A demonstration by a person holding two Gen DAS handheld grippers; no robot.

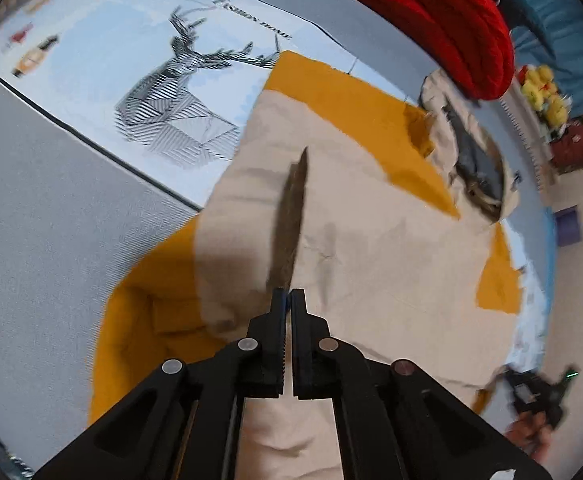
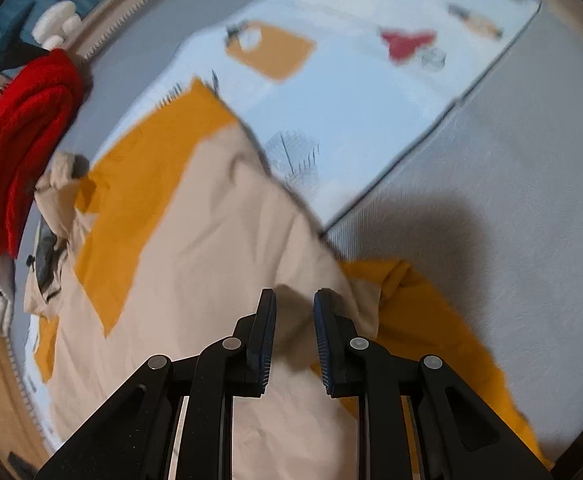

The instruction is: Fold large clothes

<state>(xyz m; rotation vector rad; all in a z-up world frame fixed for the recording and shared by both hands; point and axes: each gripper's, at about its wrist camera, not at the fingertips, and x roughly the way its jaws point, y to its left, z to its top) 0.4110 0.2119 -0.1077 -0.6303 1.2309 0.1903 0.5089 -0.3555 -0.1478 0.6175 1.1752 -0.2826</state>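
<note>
The beige-and-mustard jacket (image 1: 371, 248) sprawls on the bed (image 1: 39, 240) near its edge, the left hand-held gripper (image 1: 290, 300) pinched almost closed above it, the right hand-held gripper (image 2: 294, 300) parted and empty, so a shallow bite could slip and spoil the fold.

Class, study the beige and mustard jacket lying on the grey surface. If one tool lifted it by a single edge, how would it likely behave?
The beige and mustard jacket would probably drape and sag, not hold shape: it lies creased and rumpled. It looks fairly light, thin cloth, though large, so most would likely trail on the grey surface. The right tool stands open above it.
</note>
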